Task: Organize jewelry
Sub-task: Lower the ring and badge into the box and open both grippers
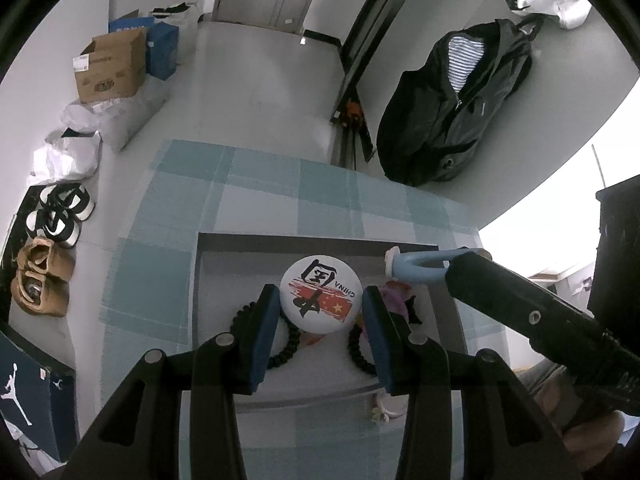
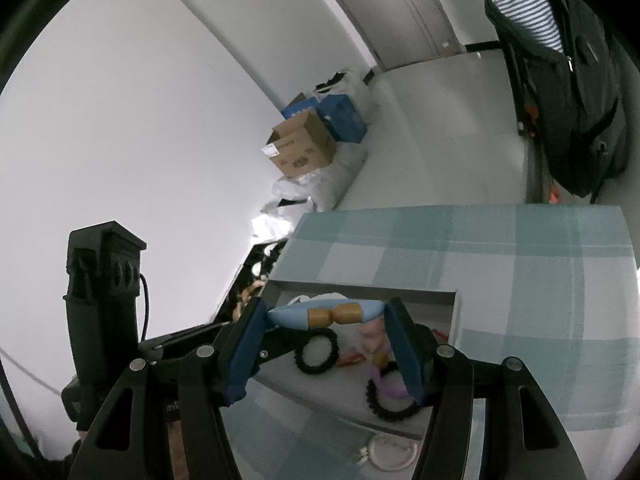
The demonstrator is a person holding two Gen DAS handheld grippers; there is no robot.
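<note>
The left gripper point(image 1: 320, 312) clamps a round white badge point(image 1: 321, 295) above a grey tray point(image 1: 224, 256); the right gripper point(image 2: 326, 316) pinches a blue bracelet point(image 2: 320, 315) over the same tray, where black beaded bracelets point(image 2: 316, 350) lie. The tray sits on a checked blue tablecloth point(image 1: 256, 184). Beyond it, a cardboard box point(image 1: 110, 66) stands on the grey floor and a black jacket point(image 1: 456, 108) hangs on the wall.
</note>
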